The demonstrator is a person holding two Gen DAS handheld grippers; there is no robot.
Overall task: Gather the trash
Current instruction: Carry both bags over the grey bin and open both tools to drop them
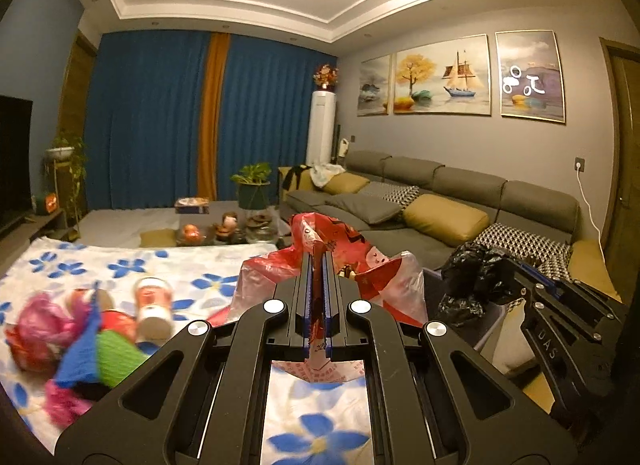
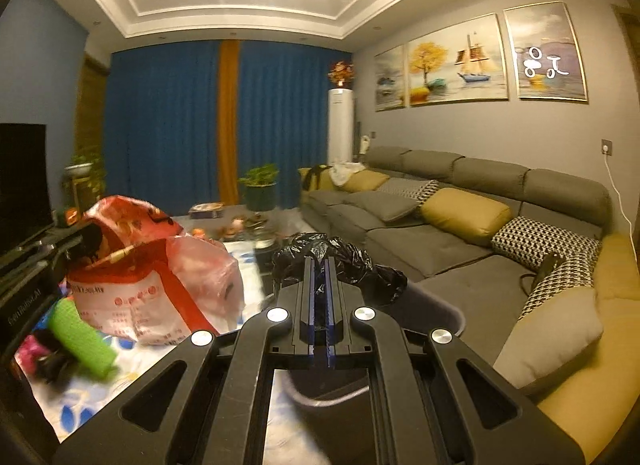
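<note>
My left gripper (image 1: 319,261) is shut on the edge of a red and clear plastic bag (image 1: 372,261), which hangs lifted over the floral cloth (image 1: 192,261). The right wrist view shows the same bag (image 2: 160,273) hanging from the left gripper (image 2: 86,239). My right gripper (image 2: 319,265) is shut on the rim of a black bin liner (image 2: 360,261) in a grey bin (image 2: 444,311). From the left wrist view, that liner (image 1: 468,277) and the right gripper (image 1: 506,267) sit at the right. Loose trash lies on the cloth: a green roll (image 1: 118,357), a can (image 1: 154,303), and pink and blue scraps.
A long grey sofa (image 2: 460,241) with yellow and patterned cushions runs along the right wall. Beyond the cloth, a low table (image 1: 228,239) carries small ornaments and a potted plant (image 1: 252,185). A TV (image 2: 22,181) stands at the left, with blue curtains behind.
</note>
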